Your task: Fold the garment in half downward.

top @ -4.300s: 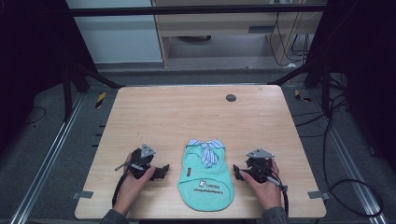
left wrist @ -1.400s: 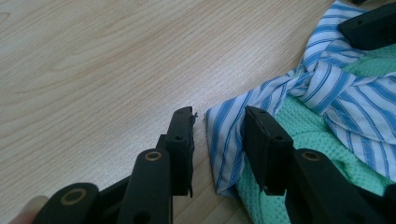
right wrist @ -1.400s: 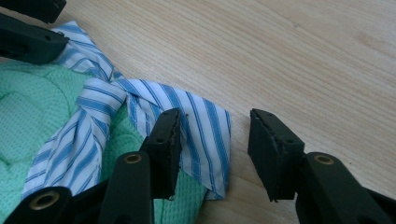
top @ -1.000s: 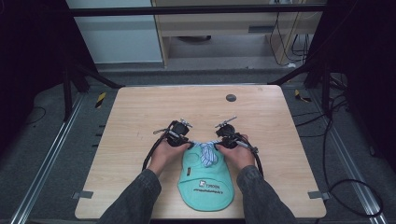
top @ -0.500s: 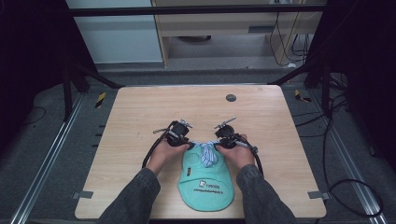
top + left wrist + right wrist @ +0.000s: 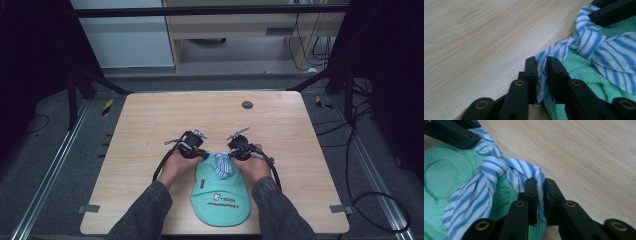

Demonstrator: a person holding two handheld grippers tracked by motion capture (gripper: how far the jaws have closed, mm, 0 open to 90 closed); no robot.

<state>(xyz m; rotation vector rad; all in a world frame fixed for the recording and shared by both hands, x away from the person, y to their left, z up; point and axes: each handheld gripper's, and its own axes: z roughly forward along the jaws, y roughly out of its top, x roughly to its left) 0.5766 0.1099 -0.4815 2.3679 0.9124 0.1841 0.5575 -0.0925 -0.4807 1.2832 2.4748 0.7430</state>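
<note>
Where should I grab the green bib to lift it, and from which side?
Take the striped collar at the far edge of the green bib, one gripper from each side. It stands raised off the flat mesh, so there is cloth to pinch. The left gripper and right gripper already clamp it like that, either side of the knot.
</note>
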